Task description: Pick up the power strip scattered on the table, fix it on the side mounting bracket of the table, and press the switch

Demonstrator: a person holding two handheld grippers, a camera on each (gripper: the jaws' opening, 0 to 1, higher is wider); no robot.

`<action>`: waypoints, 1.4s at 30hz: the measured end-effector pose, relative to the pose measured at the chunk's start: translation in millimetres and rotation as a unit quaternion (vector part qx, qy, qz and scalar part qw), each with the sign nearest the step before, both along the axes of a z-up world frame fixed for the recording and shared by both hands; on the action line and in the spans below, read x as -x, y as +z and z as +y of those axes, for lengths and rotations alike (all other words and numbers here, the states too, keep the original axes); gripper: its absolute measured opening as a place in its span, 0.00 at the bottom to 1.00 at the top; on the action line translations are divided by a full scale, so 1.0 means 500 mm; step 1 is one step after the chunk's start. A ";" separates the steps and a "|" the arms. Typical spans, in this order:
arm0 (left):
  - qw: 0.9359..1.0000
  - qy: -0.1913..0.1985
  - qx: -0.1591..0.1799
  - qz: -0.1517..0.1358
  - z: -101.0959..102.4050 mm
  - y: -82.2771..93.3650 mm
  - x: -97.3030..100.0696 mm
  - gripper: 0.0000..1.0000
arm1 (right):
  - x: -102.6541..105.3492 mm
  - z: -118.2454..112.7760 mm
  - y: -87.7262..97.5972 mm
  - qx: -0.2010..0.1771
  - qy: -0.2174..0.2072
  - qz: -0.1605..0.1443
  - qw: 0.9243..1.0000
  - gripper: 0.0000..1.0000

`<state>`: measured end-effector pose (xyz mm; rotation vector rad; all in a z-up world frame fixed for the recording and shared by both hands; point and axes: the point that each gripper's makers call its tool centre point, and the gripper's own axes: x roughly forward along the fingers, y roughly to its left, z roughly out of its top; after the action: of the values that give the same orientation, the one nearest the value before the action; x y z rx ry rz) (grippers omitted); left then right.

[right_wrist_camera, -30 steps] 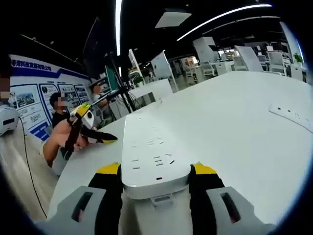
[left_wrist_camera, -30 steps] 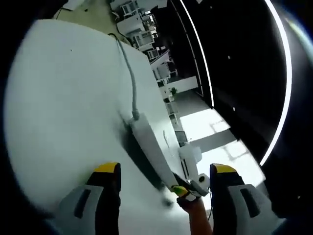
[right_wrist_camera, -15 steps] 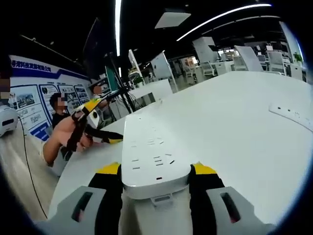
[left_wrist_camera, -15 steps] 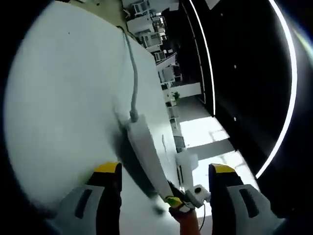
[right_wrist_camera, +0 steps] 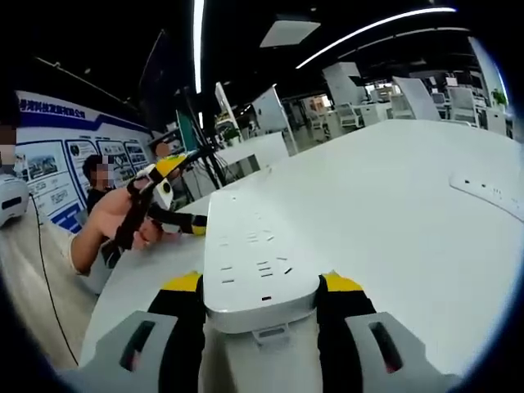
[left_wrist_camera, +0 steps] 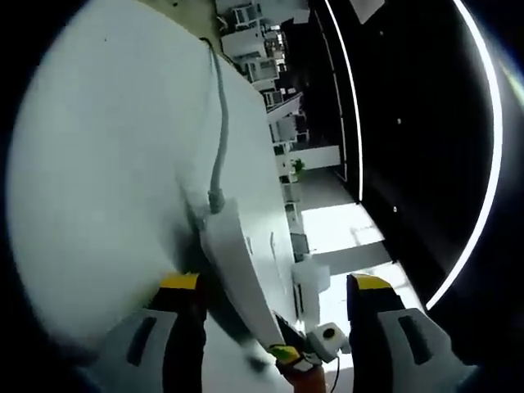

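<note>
So the right gripper (right_wrist_camera: pixel 260 315) is clamping the near end of the power strip (right_wrist_camera: pixel 255 254), 1 jaw on each long side, and the strip is sticking straight out ahead over the white table (right_wrist_camera: pixel 393 213), close to its left edge. Seen from the left gripper view, the same power strip (left_wrist_camera: pixel 237 278) is hanging along the side edge of the table (left_wrist_camera: pixel 98 164) with its grey cord (left_wrist_camera: pixel 218 131) trailing off the far end across the tabletop.

The left gripper (left_wrist_camera: pixel 270 327) is sitting with jaws spread wide and nothing between them. It's also showing up in the right gripper view as the left gripper (right_wrist_camera: pixel 176 192), just off the table's left edge beside the strip.

Handling-wise, it looks like a rigid, lightish plastic bar, smooth enough to slip and long enough to lever in a 1-ended grip. Holding it across the narrow width is probably the right call, and supporting the cord end with the free gripper would likely steady it. The stiff cord is probably going to tug a bit. A 2nd strip (right_wrist_camera: pixel 491 195) is lying near the right edge.
</note>
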<state>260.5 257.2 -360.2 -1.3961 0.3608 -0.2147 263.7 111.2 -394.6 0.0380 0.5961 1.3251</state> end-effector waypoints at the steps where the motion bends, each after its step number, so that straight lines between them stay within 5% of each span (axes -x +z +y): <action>1: 1.000 0.000 -0.001 0.002 -0.005 -0.001 -0.002 0.73 | 0.000 0.000 0.000 0.000 0.000 0.000 1.000 0.50; 17: 1.000 0.010 0.004 0.015 -0.030 -0.019 -0.034 0.64 | 0.002 0.000 -0.002 0.001 -0.006 -0.006 1.000 0.50; 42: 0.998 0.018 0.006 0.052 -0.029 -0.063 -0.030 0.29 | 0.015 0.000 -0.003 0.005 -0.017 -0.027 0.999 0.50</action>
<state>275.8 242.7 -391.5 -1.4276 0.4216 -0.1149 256.3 111.0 -396.1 0.0037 0.5534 1.2868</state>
